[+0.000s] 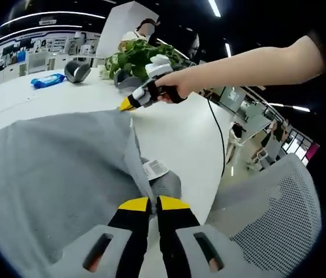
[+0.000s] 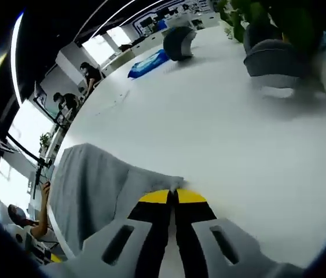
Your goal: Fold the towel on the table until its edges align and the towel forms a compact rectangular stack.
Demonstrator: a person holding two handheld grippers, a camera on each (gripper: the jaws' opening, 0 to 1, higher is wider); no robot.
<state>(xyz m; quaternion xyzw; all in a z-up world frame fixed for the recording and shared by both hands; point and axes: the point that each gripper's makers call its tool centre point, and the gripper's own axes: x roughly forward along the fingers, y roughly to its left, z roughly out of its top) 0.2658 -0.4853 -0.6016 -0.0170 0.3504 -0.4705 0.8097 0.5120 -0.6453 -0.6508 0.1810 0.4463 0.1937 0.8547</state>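
A grey towel [image 1: 58,174] lies spread on the white table [image 1: 180,133], with a white label [image 1: 156,169] near its right edge. My left gripper [image 1: 153,202] is shut on that near edge, which rises in a ridge to the jaws. In the left gripper view the right gripper [image 1: 127,104], held by a hand, pinches the towel's far corner. In the right gripper view the right gripper [image 2: 172,196] is shut on a corner of the towel [image 2: 93,185], which trails off to the left over the table [image 2: 220,133].
A potted plant [image 1: 142,57], a blue pack [image 1: 48,80] and a grey rounded object [image 1: 77,70] stand at the table's far side. A mesh chair [image 1: 273,214] is at the table's right edge. Grey pots [image 2: 273,58] and the blue pack [image 2: 148,62] lie ahead.
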